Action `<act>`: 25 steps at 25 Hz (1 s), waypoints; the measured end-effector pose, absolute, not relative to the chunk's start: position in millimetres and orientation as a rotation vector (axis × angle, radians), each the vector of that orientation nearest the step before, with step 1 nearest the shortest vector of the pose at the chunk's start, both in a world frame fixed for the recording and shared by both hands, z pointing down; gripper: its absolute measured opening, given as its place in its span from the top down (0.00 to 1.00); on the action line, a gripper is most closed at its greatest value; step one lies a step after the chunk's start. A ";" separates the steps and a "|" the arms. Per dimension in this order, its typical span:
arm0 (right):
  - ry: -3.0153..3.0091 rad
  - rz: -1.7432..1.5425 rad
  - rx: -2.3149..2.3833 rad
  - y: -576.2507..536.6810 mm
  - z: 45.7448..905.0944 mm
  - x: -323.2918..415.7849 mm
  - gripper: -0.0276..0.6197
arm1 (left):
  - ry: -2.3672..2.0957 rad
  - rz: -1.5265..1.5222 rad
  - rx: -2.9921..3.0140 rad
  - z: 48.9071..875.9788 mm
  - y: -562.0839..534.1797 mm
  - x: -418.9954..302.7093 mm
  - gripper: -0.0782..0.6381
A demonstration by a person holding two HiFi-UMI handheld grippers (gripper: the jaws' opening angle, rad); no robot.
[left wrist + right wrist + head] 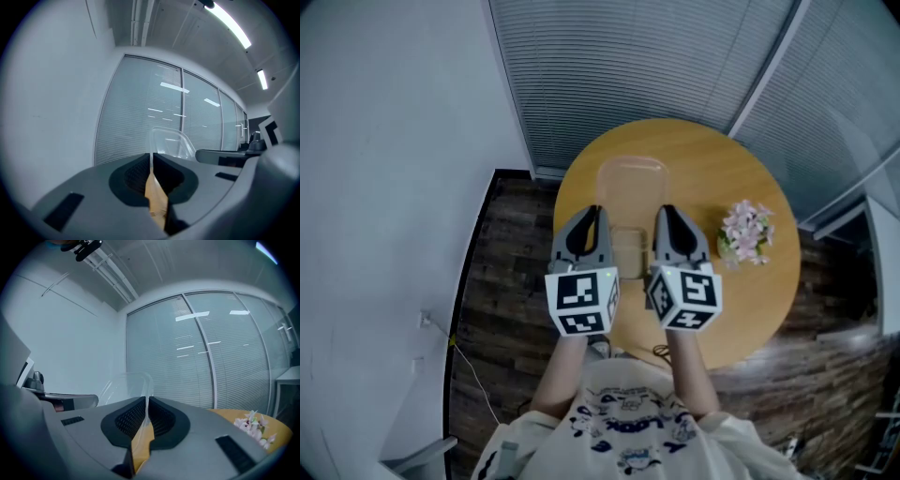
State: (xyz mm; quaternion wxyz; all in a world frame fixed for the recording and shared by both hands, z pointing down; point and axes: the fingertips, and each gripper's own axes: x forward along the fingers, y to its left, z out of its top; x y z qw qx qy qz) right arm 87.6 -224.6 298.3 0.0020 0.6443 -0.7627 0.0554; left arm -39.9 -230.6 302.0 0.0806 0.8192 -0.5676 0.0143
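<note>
Clamped tight on the thin side walls of a clear plastic container (630, 187), left tool (592, 214) on its left wall and right tool (666, 214) on its right, at frame centre over the round wooden table (712, 155), with pink flowers (746, 232) centre right.

Head view looks steeply down; both gripper views face the blinds (136, 112).

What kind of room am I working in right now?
Probably an office meeting room: glass partitions with closed blinds, a round wooden table carrying a small pink flower arrangement, and strip lights on the ceiling.
</note>
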 end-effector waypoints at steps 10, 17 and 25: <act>-2.405 0.174 2.034 -219.2 293.4 92.4 0.92 | -1.705 0.034 2.457 295.8 -224.0 -35.5 0.86; -2.406 0.176 2.034 -217.8 294.1 95.1 0.92 | -1.704 0.037 2.458 295.8 -222.4 -32.4 0.86; -2.396 0.177 2.036 -224.3 292.6 100.9 0.92 | -1.692 0.051 2.476 292.8 -228.9 -26.5 0.86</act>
